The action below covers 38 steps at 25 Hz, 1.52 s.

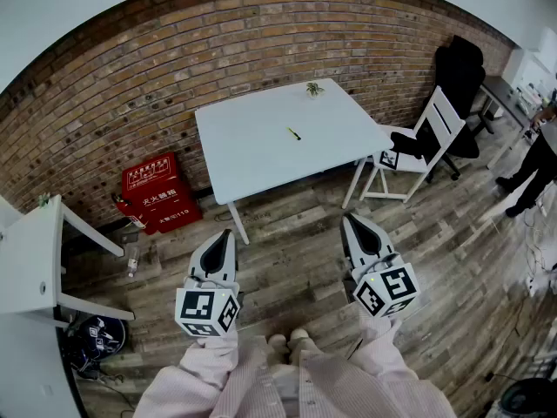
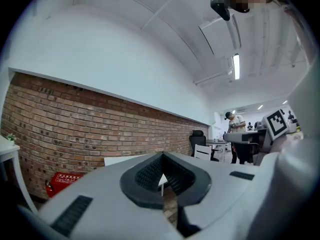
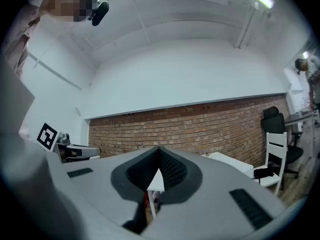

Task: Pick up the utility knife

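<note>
A: Where's the knife?
B: Knife (image 1: 295, 133) lies flat on the white worktop (image 1: 252, 146), roughly mid-top, on its own. Thin, yellowish w/ a dark bit. Too small to tell more.
A: Anything else up there?
B: Just a small plant (image 1: 314, 88) by the far edge, well apart from the knife.
A: And the grippers?
B: Both well short of the worktop, out over the wood floor (image 1: 296, 259), held level, pointing toward it. Left gripper (image 1: 225, 234): jaws closed, tips together, nothing btwn them. Right gripper (image 1: 352, 219) is the same, jaws fully together, empty.
A: So neither's near the knife?
B: No, well apart. The person stands back from the worktop, pale pink sleeves (image 1: 209, 373), feet (image 1: 287, 345) showing btwn the two grippers.
A: Rest of the room?
B: Brick wall (image 1: 261, 33) behind the worktop. Red box (image 1: 161, 192) on the floor at the wall, left of the worktop. White chair (image 1: 422, 142) just right of the worktop, black chair (image 1: 459, 68) further back. A second white table (image 1: 30, 259) at far left. Another person (image 1: 533, 168) stands at the right edge.
</note>
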Tool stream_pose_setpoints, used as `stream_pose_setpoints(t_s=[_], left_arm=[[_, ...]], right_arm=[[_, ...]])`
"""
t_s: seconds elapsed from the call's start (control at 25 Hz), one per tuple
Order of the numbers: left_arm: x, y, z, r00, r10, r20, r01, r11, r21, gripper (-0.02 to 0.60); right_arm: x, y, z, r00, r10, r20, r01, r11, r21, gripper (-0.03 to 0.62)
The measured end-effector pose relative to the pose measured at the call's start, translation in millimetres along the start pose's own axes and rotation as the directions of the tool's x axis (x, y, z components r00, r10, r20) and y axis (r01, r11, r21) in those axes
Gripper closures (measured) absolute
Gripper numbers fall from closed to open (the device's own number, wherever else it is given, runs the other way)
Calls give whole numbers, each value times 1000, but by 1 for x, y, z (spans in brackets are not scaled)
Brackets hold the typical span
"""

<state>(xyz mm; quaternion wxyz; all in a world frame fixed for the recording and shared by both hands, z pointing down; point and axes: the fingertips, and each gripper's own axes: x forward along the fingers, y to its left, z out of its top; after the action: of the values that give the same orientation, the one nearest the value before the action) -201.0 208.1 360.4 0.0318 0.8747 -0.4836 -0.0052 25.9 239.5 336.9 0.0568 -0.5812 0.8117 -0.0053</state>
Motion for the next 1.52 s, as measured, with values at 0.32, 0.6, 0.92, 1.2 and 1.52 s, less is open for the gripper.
stream_pose_setpoints(t_s=[0.32, 0.6, 0.92, 1.2, 1.52], left_arm=[[-4, -9, -5, 1000, 13, -13, -13, 1000, -7, 589], [2, -12, -6, 999, 36, -7, -36, 999, -18, 589], [14, -18, -9, 998, 67, 6, -67, 997, -29, 589], [18, -25, -17, 996, 88, -7, -88, 995, -39, 589], [31, -19, -22, 994, 104, -24, -105, 993, -55, 589]], right_arm=[[-10, -11, -5, 1000, -10, 0, 10, 999, 30, 591], [-8, -32, -11, 1000, -24, -20, 25, 998, 57, 585], [-1, -53, -18, 999, -4, -32, 6, 998, 68, 485], [1, -65, -26, 999, 9, -43, -5, 995, 96, 441], [12, -77, -28, 999, 2, -54, 3, 995, 101, 441]])
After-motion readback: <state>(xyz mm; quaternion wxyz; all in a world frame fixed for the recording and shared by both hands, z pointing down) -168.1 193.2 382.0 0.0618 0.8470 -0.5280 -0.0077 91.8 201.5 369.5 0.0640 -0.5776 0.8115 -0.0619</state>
